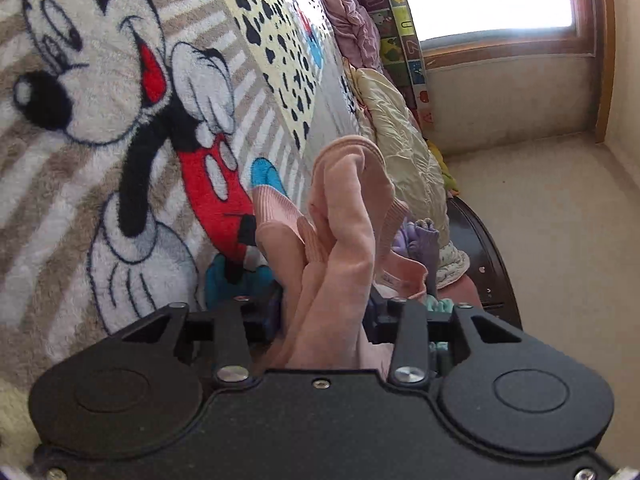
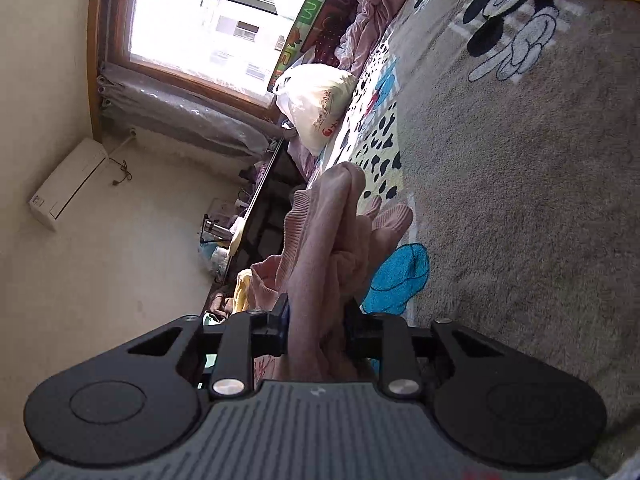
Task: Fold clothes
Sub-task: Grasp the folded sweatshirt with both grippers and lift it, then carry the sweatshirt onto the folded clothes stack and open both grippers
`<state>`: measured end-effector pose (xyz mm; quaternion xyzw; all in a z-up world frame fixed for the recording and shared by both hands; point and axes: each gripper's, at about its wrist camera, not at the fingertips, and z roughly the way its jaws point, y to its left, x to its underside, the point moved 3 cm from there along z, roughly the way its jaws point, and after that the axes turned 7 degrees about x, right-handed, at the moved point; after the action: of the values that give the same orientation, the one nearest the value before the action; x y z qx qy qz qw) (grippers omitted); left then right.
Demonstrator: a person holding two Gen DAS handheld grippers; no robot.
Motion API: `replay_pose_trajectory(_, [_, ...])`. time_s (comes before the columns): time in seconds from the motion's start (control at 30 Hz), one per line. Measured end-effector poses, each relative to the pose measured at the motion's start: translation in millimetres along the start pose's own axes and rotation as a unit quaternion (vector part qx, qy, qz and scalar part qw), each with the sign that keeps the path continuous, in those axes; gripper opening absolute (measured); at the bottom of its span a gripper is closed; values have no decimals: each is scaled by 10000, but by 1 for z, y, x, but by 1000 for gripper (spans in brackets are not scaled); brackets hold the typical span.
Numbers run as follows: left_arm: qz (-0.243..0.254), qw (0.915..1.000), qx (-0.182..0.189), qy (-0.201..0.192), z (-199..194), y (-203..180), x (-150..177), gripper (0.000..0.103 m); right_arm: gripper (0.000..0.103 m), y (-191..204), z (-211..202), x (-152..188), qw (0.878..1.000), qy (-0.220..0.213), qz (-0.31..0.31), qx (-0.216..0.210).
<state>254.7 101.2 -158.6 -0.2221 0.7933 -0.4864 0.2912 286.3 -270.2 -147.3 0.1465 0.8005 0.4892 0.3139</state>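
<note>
A pink garment (image 1: 340, 216) with ribbed cuffs is bunched up and held above a cartoon-mouse blanket (image 1: 100, 120). In the left wrist view my left gripper (image 1: 326, 312) is shut on a thick fold of it, and the cloth stands up between the jaws. The right wrist view shows the same pink garment (image 2: 328, 232) gathered in my right gripper (image 2: 318, 320), whose jaws press on the bundle from both sides. Both views are rolled sideways. The cloth hides the fingertips of both grippers.
The blanket (image 2: 520, 200) covers a bed. A cream quilt (image 1: 400, 140), a purple garment (image 1: 424, 248) and a dark bed frame (image 1: 488, 264) lie along its edge. A white plastic bag (image 2: 316, 100) sits near the window (image 2: 208, 24). An air conditioner (image 2: 68, 184) hangs on the wall.
</note>
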Motion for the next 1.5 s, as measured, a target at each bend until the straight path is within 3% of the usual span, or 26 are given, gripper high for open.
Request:
replay_pose_trajectory(0.03, [63,10000,35,66,-4,1,0,45,71,-6,-10,8,9990,-109,-242,372])
replay_pose_trajectory(0.07, [68,9998,184,87,-9,-3,-1,61,94,-14,-16,17,9937,-285,-642,870])
replay_pose_trajectory(0.1, [167,9995,254,15,-15,-7,-1,66,93,-24,-20,24,9866,-399,-895,1304])
replay_pose_trajectory(0.13, [281,9991,311,-72,-21,-11,0,68,81,-29,-21,25,9861,-352,-926,1337])
replay_pose_trajectory(0.27, [478,9985,206,174,-21,-2,14,67,84,-30,-26,26,9939,-66,-781,780])
replay_pose_trajectory(0.37, [873,9960,121,173,-18,-5,23,66,83,-34,-29,48,9915,-85,-920,917])
replay_pose_trajectory(0.4, [972,9951,99,178,-16,-5,26,64,83,-32,-29,54,9901,-142,-1019,956])
replay_pose_trajectory(0.47, [931,9952,137,285,-8,-3,31,38,81,-31,-24,58,9886,-214,-1069,1041])
replay_pose_trajectory(0.5, [875,9954,164,353,-4,-1,33,34,78,-30,-17,58,9888,-211,-1072,1018])
replay_pose_trajectory(0.57, [713,9962,349,364,-2,-1,36,23,51,-29,-2,62,9891,-120,-1109,965])
replay_pose_trajectory(0.67, [403,9962,699,313,-9,-16,43,21,30,-32,6,68,9923,-136,-985,733])
replay_pose_trajectory(0.8, [290,9919,1181,358,-8,-53,59,21,27,-34,-25,64,9976,-339,-496,353])
replay_pose_trajectory(0.9, [304,9858,1567,519,8,-88,70,21,27,-27,-66,55,9970,-738,-246,25])
replay_pose_trajectory(1.13, [516,9553,2744,970,77,-205,88,21,27,-6,-174,-9,9777,-2020,-381,-438])
replay_pose_trajectory(1.3, [599,9241,3587,1176,144,-294,99,21,27,13,-250,-75,9503,-3006,-686,-440])
replay_pose_trajectory(1.4, [412,9156,3782,1300,194,-330,102,21,27,24,-283,-120,9306,-3537,-880,-326])
replay_pose_trajectory(1.43, [401,9186,3700,1330,211,-336,104,22,27,26,-292,-139,9240,-3704,-907,-276])
replay_pose_trajectory(1.5, [413,9402,3100,1353,246,-333,109,26,27,18,-303,-175,9167,-3922,-760,-24])
